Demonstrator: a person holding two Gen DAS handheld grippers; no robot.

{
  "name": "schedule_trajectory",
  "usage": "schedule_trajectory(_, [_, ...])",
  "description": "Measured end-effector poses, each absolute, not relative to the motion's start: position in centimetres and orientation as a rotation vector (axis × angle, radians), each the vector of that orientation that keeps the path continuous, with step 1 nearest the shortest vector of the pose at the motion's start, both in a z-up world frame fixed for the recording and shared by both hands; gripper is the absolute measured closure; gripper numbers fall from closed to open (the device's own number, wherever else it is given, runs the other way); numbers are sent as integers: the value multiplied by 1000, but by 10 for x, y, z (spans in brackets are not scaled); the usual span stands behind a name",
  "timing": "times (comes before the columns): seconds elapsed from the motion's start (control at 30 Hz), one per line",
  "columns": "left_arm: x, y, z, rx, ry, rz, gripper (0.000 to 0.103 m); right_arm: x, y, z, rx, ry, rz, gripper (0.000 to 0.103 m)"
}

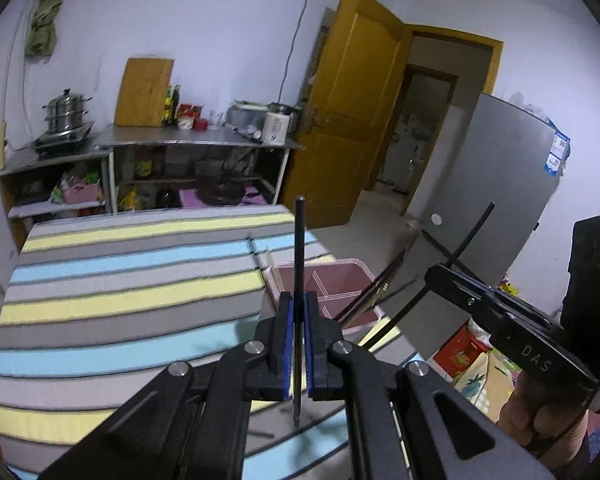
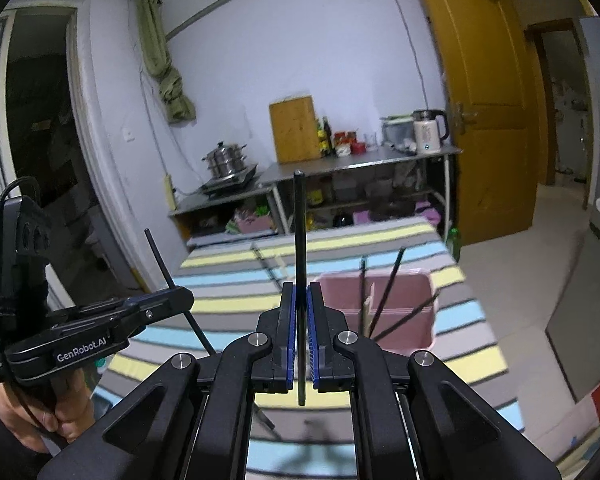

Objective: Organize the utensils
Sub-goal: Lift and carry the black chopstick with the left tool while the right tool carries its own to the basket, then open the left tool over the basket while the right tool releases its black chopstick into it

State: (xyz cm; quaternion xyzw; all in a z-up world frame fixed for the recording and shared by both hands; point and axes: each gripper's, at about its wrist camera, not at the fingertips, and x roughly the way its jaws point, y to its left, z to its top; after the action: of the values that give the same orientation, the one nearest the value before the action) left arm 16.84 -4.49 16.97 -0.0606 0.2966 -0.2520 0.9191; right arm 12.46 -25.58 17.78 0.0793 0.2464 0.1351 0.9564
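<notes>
My left gripper (image 1: 299,300) is shut on a black chopstick (image 1: 299,248) that stands upright between its blue pads. My right gripper (image 2: 301,292) is shut on another black chopstick (image 2: 299,232), also upright. Both hover above the striped table. A pink divided utensil box (image 2: 400,292) sits on the table ahead of the right gripper and holds several dark chopsticks (image 2: 388,296) leaning out. The box shows in the left wrist view (image 1: 340,276) just right of my left gripper. The right gripper appears at the right of the left wrist view (image 1: 440,272), the left gripper at the left of the right wrist view (image 2: 180,300).
A striped cloth (image 1: 120,300) covers the table. More chopsticks (image 2: 266,260) lie on it beyond the box. Steel shelves with pots, a kettle (image 2: 428,132) and a cutting board stand at the far wall. A yellow door (image 2: 488,100) is open on the right, beside a grey fridge (image 1: 500,200).
</notes>
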Motion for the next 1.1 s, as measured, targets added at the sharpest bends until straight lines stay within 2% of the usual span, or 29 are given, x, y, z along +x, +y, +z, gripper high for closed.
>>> schedule_trajectory(0.47, [226, -66, 197, -142, 553, -552, 98, 175, -267, 208, 145, 428, 237, 97])
schedule_trajectory(1.1, [261, -95, 137, -89, 650, -564, 97, 217, -276, 160, 132, 552, 209, 97])
